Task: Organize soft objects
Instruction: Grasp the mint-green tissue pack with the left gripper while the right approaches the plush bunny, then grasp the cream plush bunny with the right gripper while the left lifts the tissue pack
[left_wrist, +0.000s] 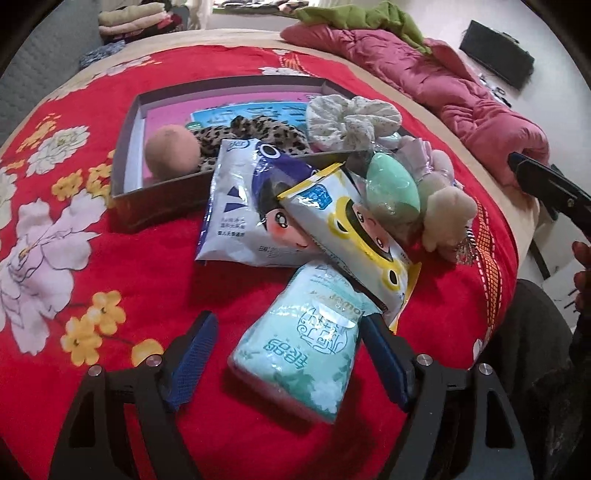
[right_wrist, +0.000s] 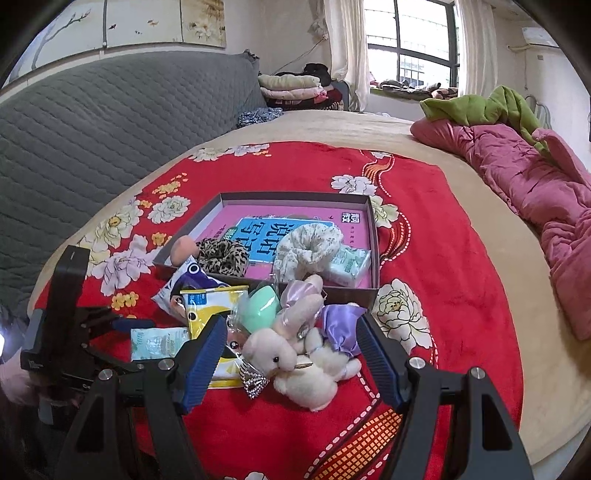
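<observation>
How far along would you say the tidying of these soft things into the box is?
Partly done. Already in the box: a peach sponge, a leopard scrunchie, a floral scrunchie and a small tissue pack. In hand: nothing yet; the open left gripper straddles the mint tissue pack, the open right gripper straddles the plush rabbit. Left outside: two wipe packs, the green sponge.

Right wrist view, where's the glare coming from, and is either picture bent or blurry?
Right wrist view: the window is blown out white, and the bed edge curves with fisheye distortion. Left wrist view: light glints on the mint tissue pack wrapper; the box walls bow outward; corners go black.
</observation>
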